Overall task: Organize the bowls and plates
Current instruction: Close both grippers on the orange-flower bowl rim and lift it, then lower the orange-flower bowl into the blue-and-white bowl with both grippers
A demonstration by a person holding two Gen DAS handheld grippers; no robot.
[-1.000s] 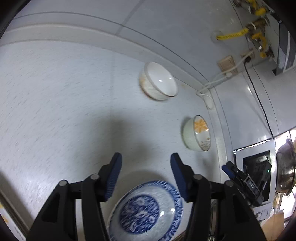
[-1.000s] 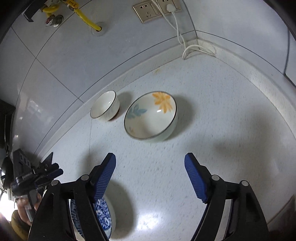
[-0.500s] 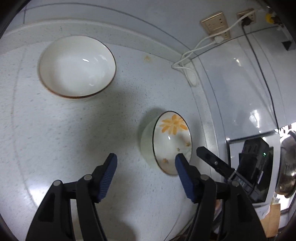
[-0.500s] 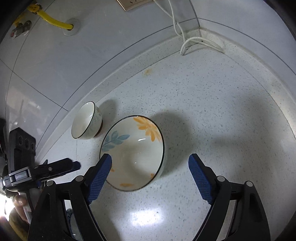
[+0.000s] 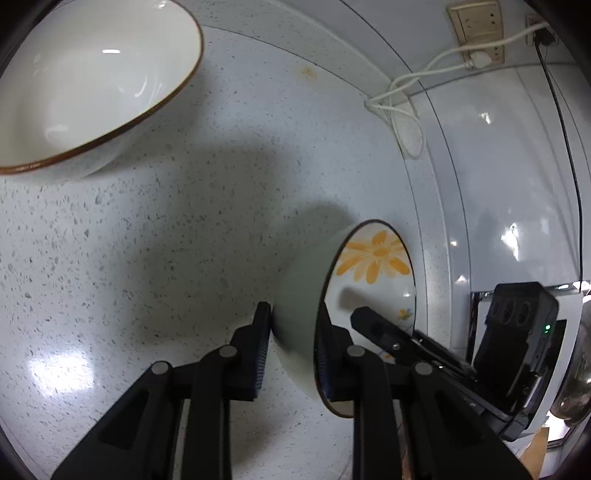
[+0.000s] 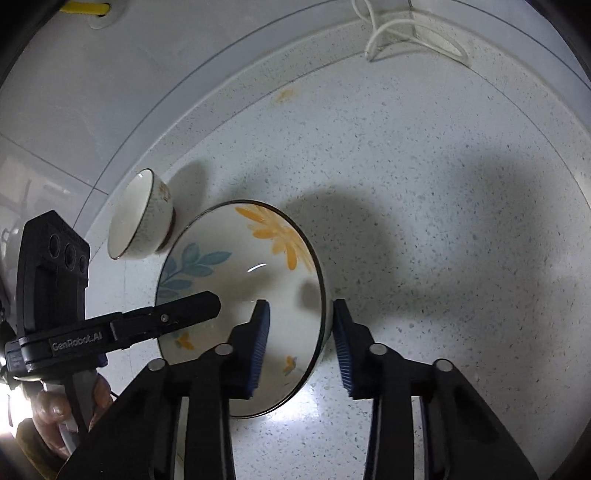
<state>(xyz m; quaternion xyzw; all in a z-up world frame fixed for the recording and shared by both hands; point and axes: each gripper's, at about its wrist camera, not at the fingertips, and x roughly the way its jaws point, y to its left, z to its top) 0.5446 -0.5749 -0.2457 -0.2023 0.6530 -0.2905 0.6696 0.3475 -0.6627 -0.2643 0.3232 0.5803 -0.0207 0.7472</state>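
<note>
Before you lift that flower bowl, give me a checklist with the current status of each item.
1. Left gripper gripping the flower bowl: ok. One pad is inside the wall and one outside, both against it.
2. Right gripper gripping the opposite wall: cannot tell. The outer pad touches, but a gap shows beside the inner pad.
3. Flower bowl empty: ok, nothing is inside except the gripper fingers.
4. Small bowl out of the way: ok. It is close, but stands apart.
5. White cable clear: ok, it lies far off in the counter's corner.
</note>
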